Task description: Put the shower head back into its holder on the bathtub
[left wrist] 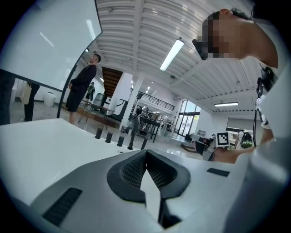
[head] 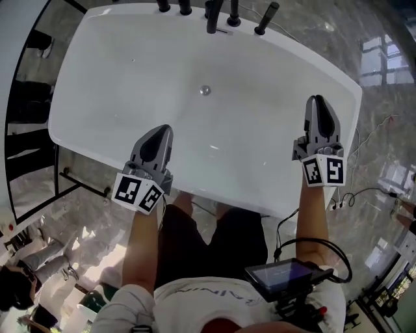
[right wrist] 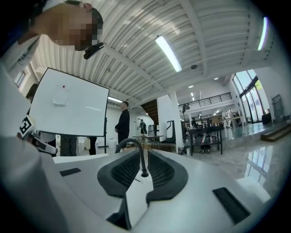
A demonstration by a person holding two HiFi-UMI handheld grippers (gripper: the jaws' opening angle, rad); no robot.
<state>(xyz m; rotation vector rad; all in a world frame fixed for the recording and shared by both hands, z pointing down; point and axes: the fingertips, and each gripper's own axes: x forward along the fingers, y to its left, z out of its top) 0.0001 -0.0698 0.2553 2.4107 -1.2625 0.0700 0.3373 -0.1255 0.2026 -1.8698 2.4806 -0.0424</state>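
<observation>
From the head view, the white bathtub [head: 97, 78] fills the frame, with its drain [head: 205, 90] near the middle. A row of black fittings stands along the far rim. The shower head [head: 267, 18] leans at the right end of that row with its foot on the rim. Its holder is too small to make out.

The left gripper [head: 162, 129] and right gripper [head: 317, 99] both hang over the near side of the basin, well apart from each other and from the fittings.

Only the gripper views show the jaws clearly. On the left gripper [left wrist: 145, 154] they meet at the tips with nothing between them, and the slanted shower head [left wrist: 144, 142] shows beyond them. On the right gripper [right wrist: 142, 157] they stand slightly apart and empty, and the curved spout [right wrist: 129, 140] on the rim shows through the slot.

The basin between the grippers and the far rim is bare. The marble floor [head: 383, 130] lies to the right of the bathtub, and a black rail [head: 84, 185] runs close along the near left edge.
</observation>
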